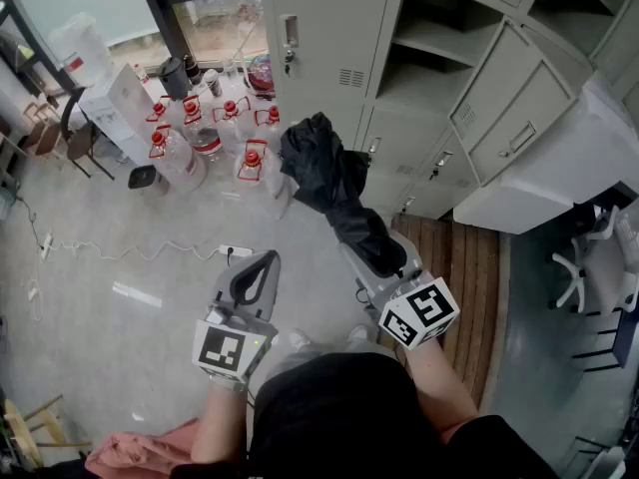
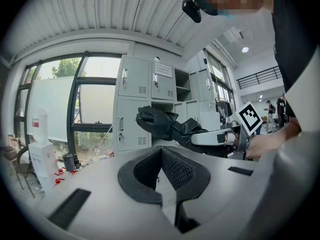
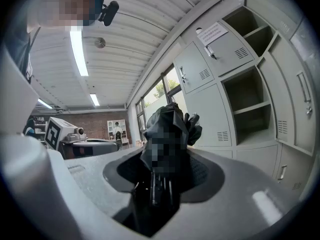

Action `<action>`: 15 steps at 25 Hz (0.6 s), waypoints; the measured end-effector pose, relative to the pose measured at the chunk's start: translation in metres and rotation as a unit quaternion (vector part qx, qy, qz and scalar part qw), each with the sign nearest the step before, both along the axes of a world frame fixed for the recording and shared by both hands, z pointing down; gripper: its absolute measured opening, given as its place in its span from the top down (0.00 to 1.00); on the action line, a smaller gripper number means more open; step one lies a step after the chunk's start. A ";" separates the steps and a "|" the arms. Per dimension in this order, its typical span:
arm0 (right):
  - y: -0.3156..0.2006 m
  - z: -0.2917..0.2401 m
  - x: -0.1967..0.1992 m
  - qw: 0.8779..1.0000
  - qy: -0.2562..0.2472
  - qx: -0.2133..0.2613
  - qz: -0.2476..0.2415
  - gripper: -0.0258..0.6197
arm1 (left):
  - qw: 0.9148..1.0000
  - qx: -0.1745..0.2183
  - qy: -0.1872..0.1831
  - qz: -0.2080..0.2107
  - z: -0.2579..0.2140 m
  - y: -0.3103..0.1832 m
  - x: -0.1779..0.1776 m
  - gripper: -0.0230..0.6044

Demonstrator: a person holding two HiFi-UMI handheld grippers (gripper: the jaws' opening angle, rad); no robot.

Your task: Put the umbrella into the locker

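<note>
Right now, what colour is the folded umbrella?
Black; the folded fabric umbrella shows best in the head view.

Matt black cloth umbrella, painted metal locker

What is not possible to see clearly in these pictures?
Umbrella: right gripper view, a mosaic patch covers its middle.
Its handle: head view, hidden inside the right tongs.
Notice on the locker door: right gripper view, print too small.
</note>
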State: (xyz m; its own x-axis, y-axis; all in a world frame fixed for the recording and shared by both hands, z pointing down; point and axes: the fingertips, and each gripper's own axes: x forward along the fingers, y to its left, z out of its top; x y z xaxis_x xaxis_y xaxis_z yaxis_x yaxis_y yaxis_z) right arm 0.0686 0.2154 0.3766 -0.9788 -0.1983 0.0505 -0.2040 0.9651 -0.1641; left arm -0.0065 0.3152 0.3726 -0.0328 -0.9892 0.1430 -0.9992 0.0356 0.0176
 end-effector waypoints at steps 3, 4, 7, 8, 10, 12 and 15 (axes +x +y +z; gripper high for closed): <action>0.000 0.000 0.001 1.000 0.000 0.000 -0.001 0.65 | 1.000 0.000 -0.001 0.000 -0.001 -0.001 0.001 0.95; 0.000 0.000 0.003 1.000 0.000 0.000 -0.001 0.65 | 1.000 0.001 -0.002 0.000 -0.001 -0.001 0.002 0.95; -0.001 0.001 0.008 1.000 0.000 -0.002 0.000 0.65 | 1.000 0.002 -0.003 0.002 0.000 -0.002 0.008 0.95; -0.001 0.001 0.008 1.000 0.000 -0.002 0.000 0.65 | 1.000 0.001 -0.003 0.002 0.000 -0.002 0.009 0.95; -0.001 0.000 0.007 1.000 0.001 -0.004 0.001 0.65 | 1.000 0.002 -0.004 0.004 0.001 -0.001 0.007 0.95; -0.001 0.000 0.005 1.000 -0.003 -0.014 0.002 0.65 | 1.000 0.006 -0.008 0.007 0.003 0.001 0.005 0.95; -0.003 0.000 0.006 0.999 -0.015 -0.031 0.003 0.64 | 1.000 0.003 -0.003 0.007 0.004 0.002 0.005 0.95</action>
